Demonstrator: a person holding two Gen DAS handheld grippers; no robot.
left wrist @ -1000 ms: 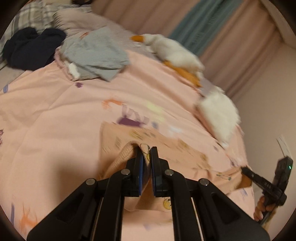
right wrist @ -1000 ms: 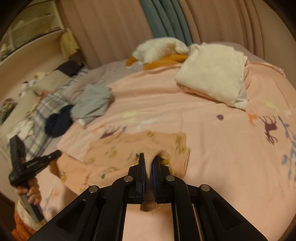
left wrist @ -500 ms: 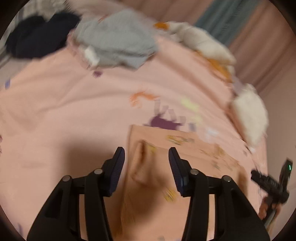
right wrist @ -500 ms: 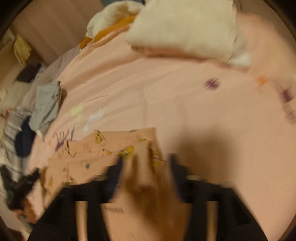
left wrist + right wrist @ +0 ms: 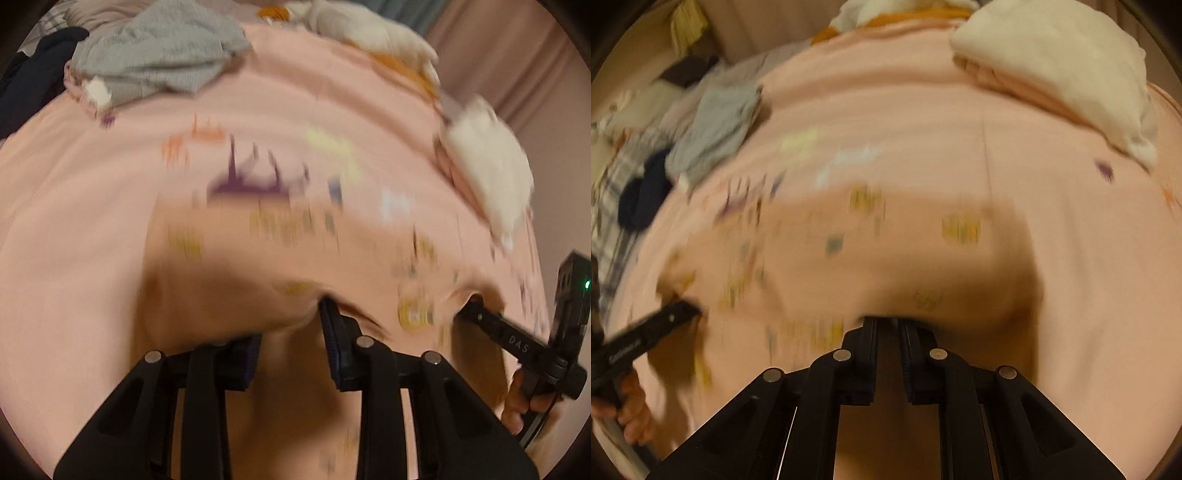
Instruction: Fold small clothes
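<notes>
A small peach garment with yellow cartoon prints (image 5: 295, 251) lies spread on the pink bedspread; it also shows in the right wrist view (image 5: 871, 251). My left gripper (image 5: 291, 328) is open, its fingers at the garment's near edge, with cloth draped over the left finger. My right gripper (image 5: 888, 325) has its jaws a narrow gap apart at the garment's near edge, tips tucked under the cloth. Each gripper shows in the other's view, the right one (image 5: 476, 314) and the left one (image 5: 683, 310) both at the garment's hem. Both views are motion-blurred.
A grey garment (image 5: 155, 55) and a dark navy one (image 5: 33, 85) lie at the far left of the bed. A folded white cloth (image 5: 1067, 70) and a white and orange plush toy (image 5: 369, 33) lie at the far side. Curtains hang behind.
Both grippers let go of the garment's raised edge, opened, and dropped low to its near hem. The garment now lies flatter and fills more of both views.
</notes>
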